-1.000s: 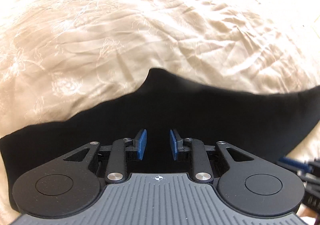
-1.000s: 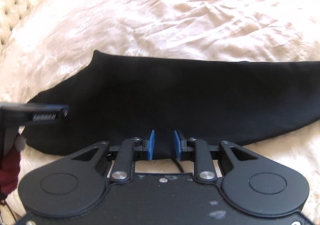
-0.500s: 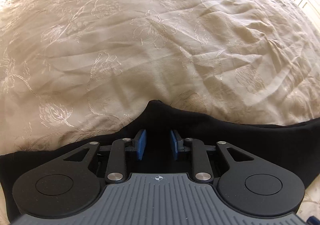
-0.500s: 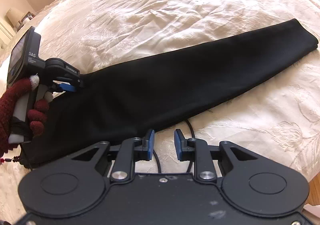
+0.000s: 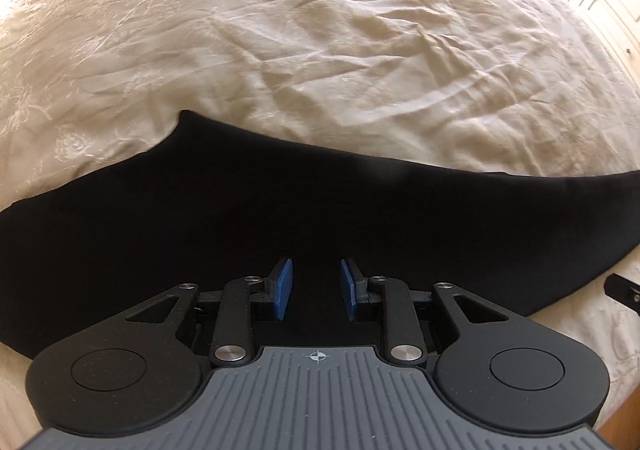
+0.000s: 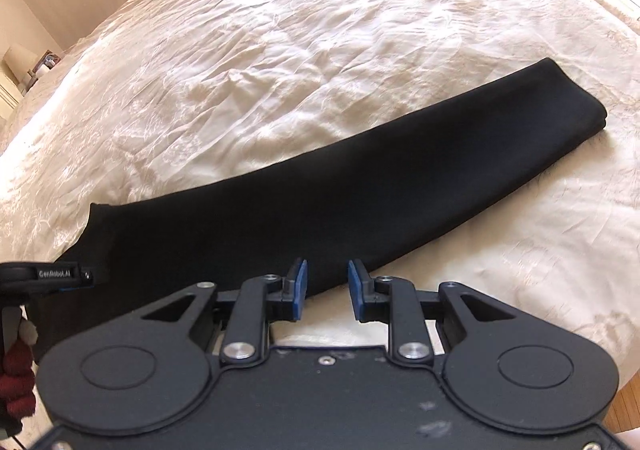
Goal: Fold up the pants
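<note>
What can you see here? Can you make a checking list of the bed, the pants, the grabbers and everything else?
Surface: cream bedspread, wrinkled, flower pattern.
Job's things: black pants, folded lengthwise, lying flat; leg end far right.
Clutter: nothing seen.
Grippers: left gripper open above the pants, holding nothing; right gripper open at the pants' near edge, holding nothing.
Cables: nothing seen.
Surroundings: lamp far left; red glove on the person's left hand.

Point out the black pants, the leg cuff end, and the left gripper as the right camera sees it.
black pants (image 6: 320,209), right wrist view, middle of the folded leg.
cuff end (image 6: 584,105), right wrist view, far right tip.
left gripper (image 6: 86,276), right wrist view, at its fingertips.
</note>
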Demonstrator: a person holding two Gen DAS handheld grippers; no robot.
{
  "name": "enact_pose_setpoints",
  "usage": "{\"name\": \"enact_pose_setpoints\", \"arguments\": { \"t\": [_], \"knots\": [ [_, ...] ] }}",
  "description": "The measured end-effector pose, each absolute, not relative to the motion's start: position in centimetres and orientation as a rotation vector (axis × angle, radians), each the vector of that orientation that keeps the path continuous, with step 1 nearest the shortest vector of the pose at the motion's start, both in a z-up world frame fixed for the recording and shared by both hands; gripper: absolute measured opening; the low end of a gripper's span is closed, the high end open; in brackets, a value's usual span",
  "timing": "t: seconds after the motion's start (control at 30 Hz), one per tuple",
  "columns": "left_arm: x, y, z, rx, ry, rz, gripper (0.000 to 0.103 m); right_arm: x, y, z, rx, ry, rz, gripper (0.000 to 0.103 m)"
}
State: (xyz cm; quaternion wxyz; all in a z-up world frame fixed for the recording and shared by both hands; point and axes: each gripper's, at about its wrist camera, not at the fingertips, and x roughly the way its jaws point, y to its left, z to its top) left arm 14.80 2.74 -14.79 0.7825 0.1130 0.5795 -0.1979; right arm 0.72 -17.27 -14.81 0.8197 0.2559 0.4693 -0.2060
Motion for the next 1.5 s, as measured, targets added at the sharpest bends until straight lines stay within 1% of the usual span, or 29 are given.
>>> {"name": "enact_pose_setpoints", "arguments": {
  "t": [0.27, 0.37, 0.43, 0.6, 0.67, 0.83, 1.37, 1.43, 1.5],
  "knots": [
    [9.5, -11.5, -15.2, 0.280, 1.254, -0.532, 0.026, -2.0, -27.5, -13.5, 0.424, 0.956, -0.405, 0.026],
    [8.3, -16.1, -15.1, 0.296, 1.249, -0.567, 0.026, -3.6, -31.7, -12.8, 0.398, 0.922, -0.414, 0.030],
    [7.7, -18.5, -15.0, 0.308, 1.244, -0.588, 0.026, -4.7, -34.0, -12.5, 0.406, 0.897, -0.414, 0.033],
    [6.9, -22.9, -16.4, 0.400, 1.250, -0.606, 0.026, -6.3, -39.4, -12.6, 0.441, 0.840, -0.448, 0.037],
    [6.8, -23.8, -17.6, 0.435, 1.271, -0.602, 0.026, -6.3, -40.9, -13.1, 0.450, 0.841, -0.456, 0.039],
    [6.7, -24.4, -20.4, 0.493, 1.319, -0.568, 0.026, -5.1, -44.2, -15.4, 0.510, 0.935, -0.391, 0.044],
    [7.1, -25.1, -21.6, 0.526, 1.348, -0.547, 0.026, -0.1, -49.0, -21.5, 0.628, 1.111, -0.130, 0.056],
    [7.2, -25.2, -21.8, 0.523, 1.356, -0.548, 0.026, 0.2, -49.3, -22.3, 0.652, 1.123, -0.087, 0.060],
    [7.2, -25.2, -21.7, 0.519, 1.362, -0.550, 0.026, 0.3, -49.6, -23.0, 0.666, 1.134, -0.052, 0.061]
  ]
}}
